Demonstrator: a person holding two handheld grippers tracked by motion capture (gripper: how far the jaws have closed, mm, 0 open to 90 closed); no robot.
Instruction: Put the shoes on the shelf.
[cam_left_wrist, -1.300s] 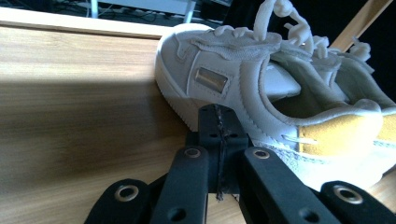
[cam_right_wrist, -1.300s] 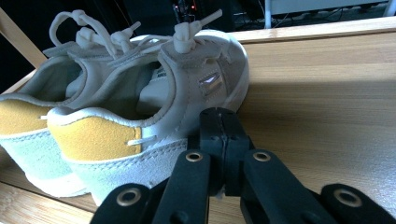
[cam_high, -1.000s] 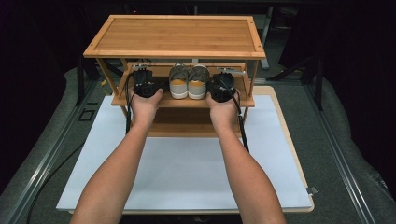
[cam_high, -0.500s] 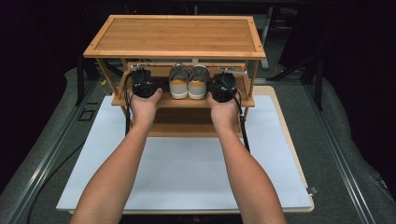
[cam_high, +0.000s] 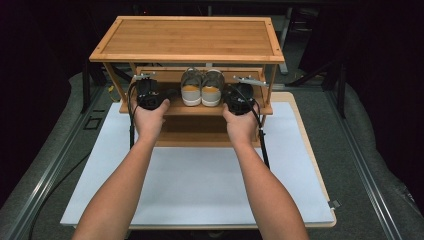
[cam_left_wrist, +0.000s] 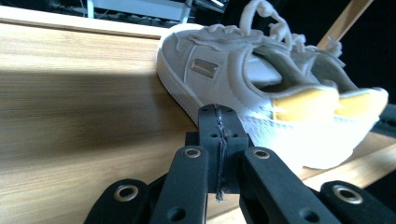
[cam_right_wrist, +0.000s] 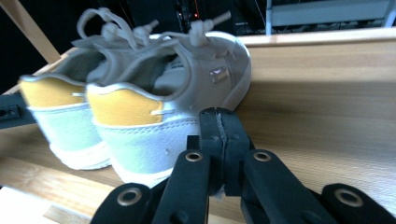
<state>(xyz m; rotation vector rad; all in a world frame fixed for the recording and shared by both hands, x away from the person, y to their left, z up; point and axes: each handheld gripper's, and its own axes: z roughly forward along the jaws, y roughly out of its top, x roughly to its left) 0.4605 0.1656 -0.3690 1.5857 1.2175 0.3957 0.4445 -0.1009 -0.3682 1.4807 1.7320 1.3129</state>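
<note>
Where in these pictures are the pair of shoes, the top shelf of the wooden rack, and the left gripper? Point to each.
Pair of shoes (cam_high: 202, 90), high view: on the yellow heels.
Top shelf (cam_high: 187, 37), high view: middle of its board.
Left gripper (cam_left_wrist: 218, 135), left gripper view: where the shut jaws meet.

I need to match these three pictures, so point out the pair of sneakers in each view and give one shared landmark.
High view: pair of sneakers at the middle of the rack's middle shelf, heels toward the person.
Left gripper view: sneakers upper right, beyond the shut tool.
Right gripper view: sneakers upper left, beyond the shut tool.
Shared landmark: the yellow heel patches.
</note>
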